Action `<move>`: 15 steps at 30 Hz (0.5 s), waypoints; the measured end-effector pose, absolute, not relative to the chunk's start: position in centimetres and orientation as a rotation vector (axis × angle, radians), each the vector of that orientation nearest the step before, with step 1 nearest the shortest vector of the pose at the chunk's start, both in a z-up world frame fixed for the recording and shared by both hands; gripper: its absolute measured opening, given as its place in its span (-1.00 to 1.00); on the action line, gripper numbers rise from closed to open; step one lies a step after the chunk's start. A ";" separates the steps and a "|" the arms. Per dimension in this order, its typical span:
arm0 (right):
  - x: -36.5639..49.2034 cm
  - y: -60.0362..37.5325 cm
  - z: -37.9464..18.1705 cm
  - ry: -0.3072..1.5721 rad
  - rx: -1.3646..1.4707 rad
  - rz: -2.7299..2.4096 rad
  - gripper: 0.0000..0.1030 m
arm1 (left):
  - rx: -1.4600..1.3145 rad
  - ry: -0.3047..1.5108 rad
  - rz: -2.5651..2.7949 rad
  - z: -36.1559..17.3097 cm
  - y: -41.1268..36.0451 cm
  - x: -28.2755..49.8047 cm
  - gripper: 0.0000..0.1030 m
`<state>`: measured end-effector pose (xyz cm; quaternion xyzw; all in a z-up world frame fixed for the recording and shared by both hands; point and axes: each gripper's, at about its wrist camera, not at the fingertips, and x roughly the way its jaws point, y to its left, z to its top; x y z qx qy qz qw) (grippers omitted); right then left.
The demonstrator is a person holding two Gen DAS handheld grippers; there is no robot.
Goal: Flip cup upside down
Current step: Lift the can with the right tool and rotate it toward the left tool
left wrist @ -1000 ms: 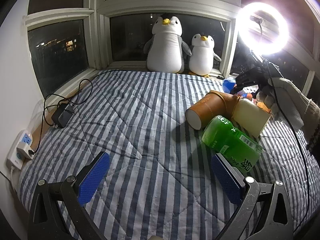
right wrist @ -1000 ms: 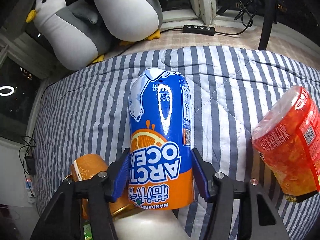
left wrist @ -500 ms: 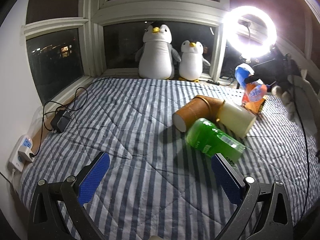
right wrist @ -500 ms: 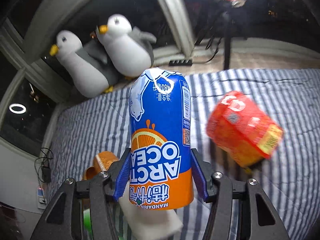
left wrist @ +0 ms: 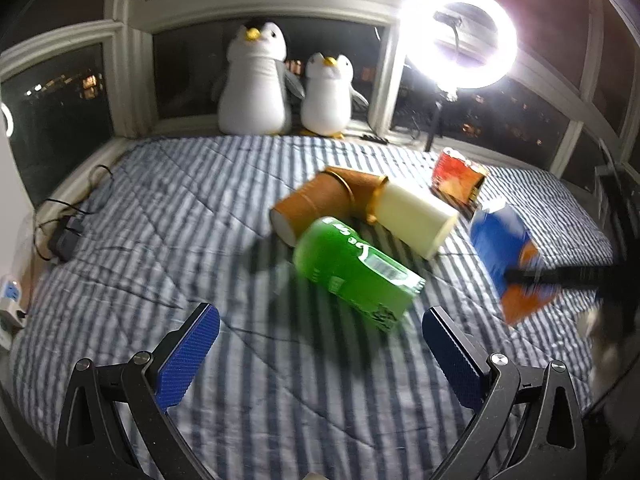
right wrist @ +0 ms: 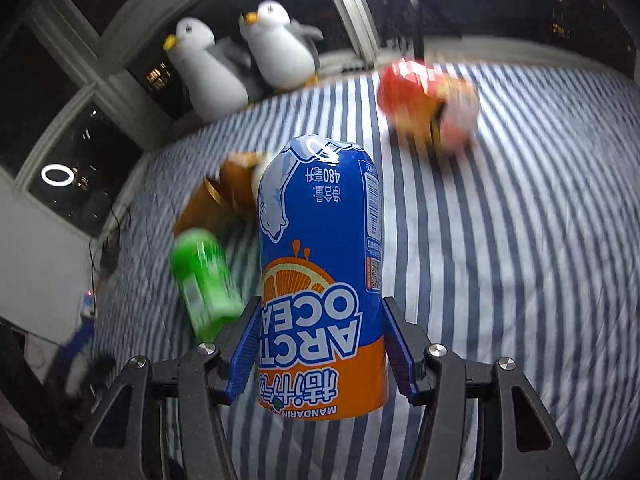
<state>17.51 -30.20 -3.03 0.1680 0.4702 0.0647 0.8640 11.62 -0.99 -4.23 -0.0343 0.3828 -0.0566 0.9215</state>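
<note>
My right gripper (right wrist: 322, 344) is shut on a blue and orange Arctic Ocean cup (right wrist: 320, 272), held above the striped bed with its print upside down. The same cup (left wrist: 506, 248) shows blurred at the right of the left wrist view, tilted in the air. My left gripper (left wrist: 320, 352) is open and empty, low over the bed, just in front of a green cup (left wrist: 354, 268) lying on its side.
A brown cup (left wrist: 312, 204) and a cream cup (left wrist: 416, 216) lie on their sides behind the green one. A red cup (left wrist: 458, 178) lies further back right. Two plush penguins (left wrist: 280, 84) and a ring light (left wrist: 460, 34) stand at the window. Cables and a charger (left wrist: 64, 236) lie at the left.
My right gripper has carried the blue cup away from the red cup and down to the right of the pile. The left gripper has pulled back a little, still open.
</note>
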 end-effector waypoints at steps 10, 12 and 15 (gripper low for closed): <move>12.9 -28.0 -8.6 1.077 0.384 0.138 0.06 | -0.105 0.885 -0.186 -5.6 -3.3 13.3 1.00; 12.2 -27.1 -8.9 1.077 0.361 0.133 0.12 | -0.105 0.908 -0.203 -5.9 -4.0 13.8 1.00; 11.6 -26.5 -8.9 1.054 0.331 0.125 0.14 | -0.120 0.945 -0.226 -6.1 -5.0 14.5 1.00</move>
